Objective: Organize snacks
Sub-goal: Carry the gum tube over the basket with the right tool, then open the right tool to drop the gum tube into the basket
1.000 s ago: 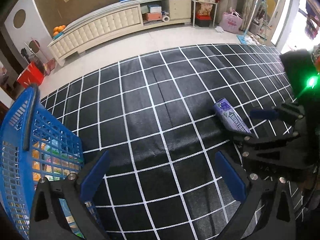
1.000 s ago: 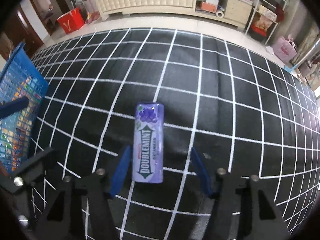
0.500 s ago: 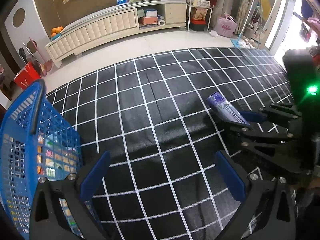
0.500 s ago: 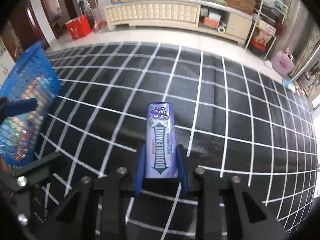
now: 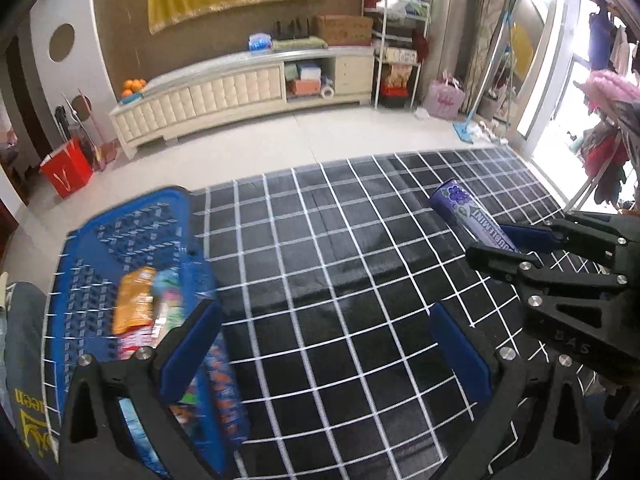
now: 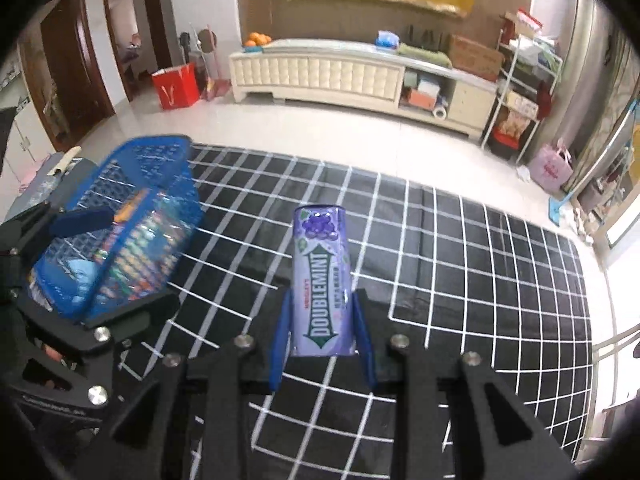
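Note:
A purple Doublemint pack [image 6: 321,280] stands lengthwise between the blue pads of my right gripper [image 6: 322,320], which is shut on it and holds it above the black gridded mat [image 6: 460,264]. The left wrist view shows the same pack [image 5: 466,210] and the right gripper [image 5: 516,242] at the right. My left gripper [image 5: 326,340] stands open with nothing between its fingers, its left finger [image 5: 188,344] over the near corner of the blue basket [image 5: 132,224]. The basket [image 6: 160,164] holds several snack packets and sits on the mat's left side.
Beyond the mat lies a pale tiled floor with a long cream cabinet [image 5: 224,96], a red bag [image 5: 66,170] and a wire shelf rack [image 5: 396,60]. A pink bag [image 6: 554,168] and a mop stand at the right, with doorways at the far left.
The right gripper closed on the Doublemint pack and lifted it off the mat. Both grippers rose and tilted up, so more of the room and the basket's inside now show.

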Tool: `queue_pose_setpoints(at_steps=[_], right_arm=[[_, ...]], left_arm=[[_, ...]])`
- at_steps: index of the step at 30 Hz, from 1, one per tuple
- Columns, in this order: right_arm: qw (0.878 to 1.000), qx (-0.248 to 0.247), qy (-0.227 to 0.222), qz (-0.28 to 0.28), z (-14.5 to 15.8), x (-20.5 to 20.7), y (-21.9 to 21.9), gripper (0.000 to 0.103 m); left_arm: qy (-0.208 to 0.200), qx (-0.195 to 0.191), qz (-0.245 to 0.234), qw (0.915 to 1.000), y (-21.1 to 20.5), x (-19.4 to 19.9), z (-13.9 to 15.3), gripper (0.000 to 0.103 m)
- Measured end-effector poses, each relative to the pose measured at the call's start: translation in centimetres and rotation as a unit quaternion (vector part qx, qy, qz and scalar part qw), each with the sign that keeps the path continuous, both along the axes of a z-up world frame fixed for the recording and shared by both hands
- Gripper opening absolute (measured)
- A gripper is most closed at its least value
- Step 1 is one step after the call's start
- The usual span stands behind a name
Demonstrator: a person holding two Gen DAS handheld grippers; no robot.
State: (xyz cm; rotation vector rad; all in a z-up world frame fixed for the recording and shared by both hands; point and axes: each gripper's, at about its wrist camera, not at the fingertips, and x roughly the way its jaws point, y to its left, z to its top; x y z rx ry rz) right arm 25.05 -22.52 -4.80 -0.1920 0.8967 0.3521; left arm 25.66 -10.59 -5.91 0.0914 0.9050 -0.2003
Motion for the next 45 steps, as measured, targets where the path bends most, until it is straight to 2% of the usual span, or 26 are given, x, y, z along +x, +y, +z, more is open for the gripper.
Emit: queue_pose_setpoints(at_steps=[6,13,20,27,35,40,45], right_arm=[[1.0,-0.001,-0.015,0.019,2.1,-1.5,4.0,0.034],[0.998,0.003,-0.019,0.062,2.9,-2.4,10.4,0.034],[0.995,-0.009,0.004,0.098,1.6,-1.7,16.7,0.034],[0.992,-0.02,0.039,0.117,-0.8,-0.3,22.0,0.034],[0.99,-0.042,0.094,0.099,-4.7,2.7,25.1,0.034],[0.986,-0.077,0.113,0.095,-6.6,4.0,26.6,0.034],[0.983,-0.086,0.138,0.084,-8.3,5.0,27.0,0.034]], left_arm=[[-0.026,-0.004,0.012,0.9996,3.8,-2.5,2.6,0.103],[-0.045,0.004,0.039,0.9982,9.7,-4.7,4.5,0.103],[-0.061,0.045,0.073,0.9944,15.7,-5.3,4.7,0.103],[-0.048,0.047,0.101,0.9926,21.7,-4.7,3.0,0.103],[-0.003,0.007,0.134,0.991,27.8,-2.3,-0.7,0.103],[0.017,-0.032,0.14,0.9894,29.6,-1.4,-2.6,0.103],[0.019,-0.043,0.142,0.9888,30.1,-1.3,-3.2,0.103]])
